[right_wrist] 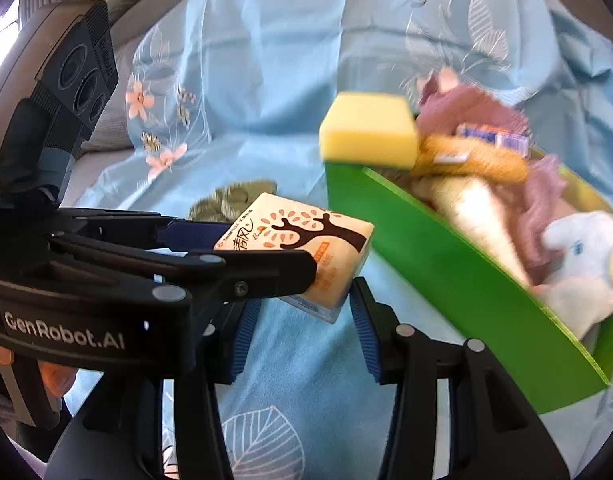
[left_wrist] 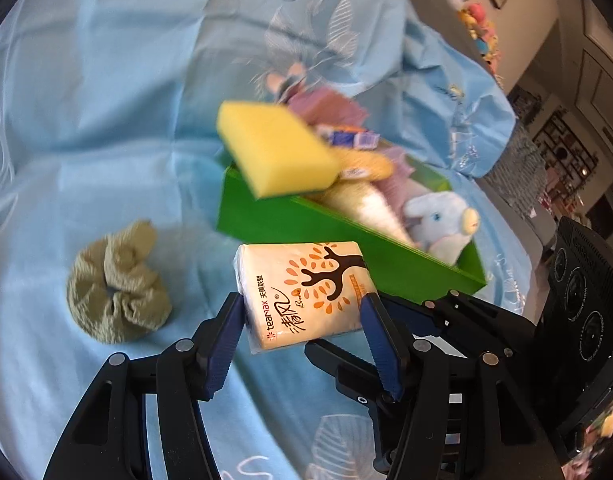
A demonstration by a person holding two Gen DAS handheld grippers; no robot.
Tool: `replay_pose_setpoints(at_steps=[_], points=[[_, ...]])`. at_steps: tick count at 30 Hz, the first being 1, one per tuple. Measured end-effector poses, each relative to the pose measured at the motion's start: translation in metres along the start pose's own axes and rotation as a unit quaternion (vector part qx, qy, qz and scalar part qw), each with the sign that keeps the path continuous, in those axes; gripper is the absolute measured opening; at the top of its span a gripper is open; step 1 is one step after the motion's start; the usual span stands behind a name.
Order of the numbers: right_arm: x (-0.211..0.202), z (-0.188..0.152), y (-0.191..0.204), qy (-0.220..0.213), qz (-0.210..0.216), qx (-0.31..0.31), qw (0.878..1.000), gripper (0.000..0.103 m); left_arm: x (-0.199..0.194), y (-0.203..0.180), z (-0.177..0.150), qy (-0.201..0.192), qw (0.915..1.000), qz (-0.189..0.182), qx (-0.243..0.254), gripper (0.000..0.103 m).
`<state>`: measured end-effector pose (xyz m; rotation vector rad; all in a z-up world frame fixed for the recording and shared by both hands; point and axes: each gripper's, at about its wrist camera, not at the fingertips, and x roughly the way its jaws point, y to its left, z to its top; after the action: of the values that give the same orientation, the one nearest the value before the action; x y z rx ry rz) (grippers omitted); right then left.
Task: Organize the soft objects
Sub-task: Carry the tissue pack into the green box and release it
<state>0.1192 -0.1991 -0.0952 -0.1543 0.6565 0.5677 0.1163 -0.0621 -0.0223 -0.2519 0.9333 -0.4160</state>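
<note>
Left wrist view: the left gripper (left_wrist: 302, 304) is clenched on the tissue pack (left_wrist: 306, 292), pads on its two sides. The green box (left_wrist: 306, 232) lies just ahead, so carry the pack level over the near wall before letting go. Right wrist view: the pack's lower corner sits between the right gripper's (right_wrist: 302, 300) jaws. I cannot tell whether they press it.

Tissue pack (left_wrist: 306, 292): glossy plastic wrap, smooth, printed. Green box (left_wrist: 334, 236) just behind it: smooth, slight sheen, looks like card or thin plastic. Sponge (left_wrist: 276, 148) on box's far rim: matt foam. Scrunchie (left_wrist: 116, 286) left of box: ribbed cloth. Sheet (left_wrist: 106, 120) under all: smooth cloth w/ creases. Gripper pads (left_wrist: 224, 344): ridged blue rubber-like.
</note>
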Motion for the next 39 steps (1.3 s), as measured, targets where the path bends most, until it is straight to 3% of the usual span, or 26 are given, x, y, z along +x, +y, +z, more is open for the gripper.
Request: replay_pose_setpoints(at_steps=[8,17,25,34,36,39], points=[[-0.038,0.009,-0.019,-0.041,-0.024,0.012,0.999,0.046,0.000,-0.046,0.027,-0.013,0.9990,-0.006,0.043,0.061],[-0.060,0.019,-0.077,-0.071,-0.058,0.046,0.995,0.046,0.033,-0.099,0.064,-0.005,0.9949,-0.022,0.098,0.061],[-0.043,0.027,-0.119,-0.051,-0.072,0.082,0.993,0.046,0.080,-0.103,0.086,0.032,0.9951,-0.029,0.089,0.061],[-0.015,0.029,-0.126,-0.016,-0.081,0.078,0.993,0.045,0.102,-0.091,0.082,0.050,0.9951,-0.001,0.086,0.061],[-0.015,0.030,-0.125,-0.015,-0.083,0.080,0.993,0.046,0.103,-0.090,0.080,0.051,0.9948,0.008,0.088,0.063],[-0.017,0.029,-0.122,-0.013,-0.088,0.079,0.993,0.056,0.098,-0.088,0.076,0.048,0.9941,0.024,0.094,0.072]])
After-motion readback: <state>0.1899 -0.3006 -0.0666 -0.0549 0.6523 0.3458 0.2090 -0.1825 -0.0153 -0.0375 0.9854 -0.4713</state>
